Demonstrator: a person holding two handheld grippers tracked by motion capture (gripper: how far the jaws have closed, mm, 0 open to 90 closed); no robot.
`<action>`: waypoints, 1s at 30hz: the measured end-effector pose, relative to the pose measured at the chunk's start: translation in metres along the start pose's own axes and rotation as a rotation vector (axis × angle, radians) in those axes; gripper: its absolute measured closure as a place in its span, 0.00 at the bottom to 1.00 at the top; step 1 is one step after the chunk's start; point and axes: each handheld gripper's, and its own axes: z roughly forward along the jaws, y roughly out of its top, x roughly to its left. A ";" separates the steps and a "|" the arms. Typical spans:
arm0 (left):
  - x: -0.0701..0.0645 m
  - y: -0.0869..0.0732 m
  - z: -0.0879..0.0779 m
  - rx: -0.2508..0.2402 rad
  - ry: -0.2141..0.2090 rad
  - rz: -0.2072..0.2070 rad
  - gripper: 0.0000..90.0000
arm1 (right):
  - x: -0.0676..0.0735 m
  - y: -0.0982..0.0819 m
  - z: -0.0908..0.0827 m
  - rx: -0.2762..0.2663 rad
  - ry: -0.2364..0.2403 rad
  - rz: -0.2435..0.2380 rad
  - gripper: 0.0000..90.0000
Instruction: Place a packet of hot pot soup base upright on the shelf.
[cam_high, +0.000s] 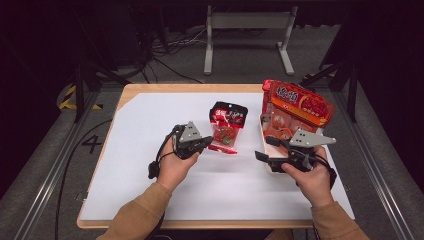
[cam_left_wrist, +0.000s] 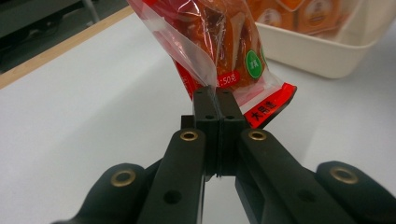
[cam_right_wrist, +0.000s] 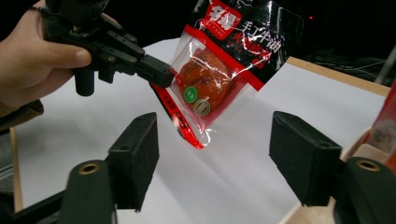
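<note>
A small snack packet (cam_high: 227, 127), black on top with a clear window showing orange-brown food (cam_left_wrist: 224, 42), hangs tilted above the white table cover (cam_high: 150, 165). My left gripper (cam_high: 209, 142) is shut on its lower left sealed edge (cam_left_wrist: 214, 100). In the right gripper view the packet (cam_right_wrist: 219, 70) hangs off the table with the left gripper (cam_right_wrist: 159, 74) pinching its side. My right gripper (cam_high: 265, 148) is open with nothing between its jaws (cam_right_wrist: 217, 144), to the right of the packet and beside the white tray (cam_high: 261, 122).
The white tray (cam_left_wrist: 322, 56) at the right holds several small orange packets, and a large red snack bag (cam_high: 300, 102) leans over it. The table's wooden edge (cam_high: 200, 87) runs along the back. Cables and a metal stand (cam_high: 247, 35) lie on the floor beyond.
</note>
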 end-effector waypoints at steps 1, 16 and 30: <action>-0.003 0.001 -0.003 -0.010 -0.009 0.005 1.00 | -0.001 0.001 0.001 -0.004 0.006 0.015 0.42; -0.036 0.009 -0.018 -0.083 -0.078 0.075 1.00 | -0.019 0.019 0.004 -0.008 0.007 0.098 0.33; -0.057 0.011 -0.019 -0.117 -0.133 0.111 1.00 | -0.014 0.031 0.010 -0.012 0.097 0.105 0.33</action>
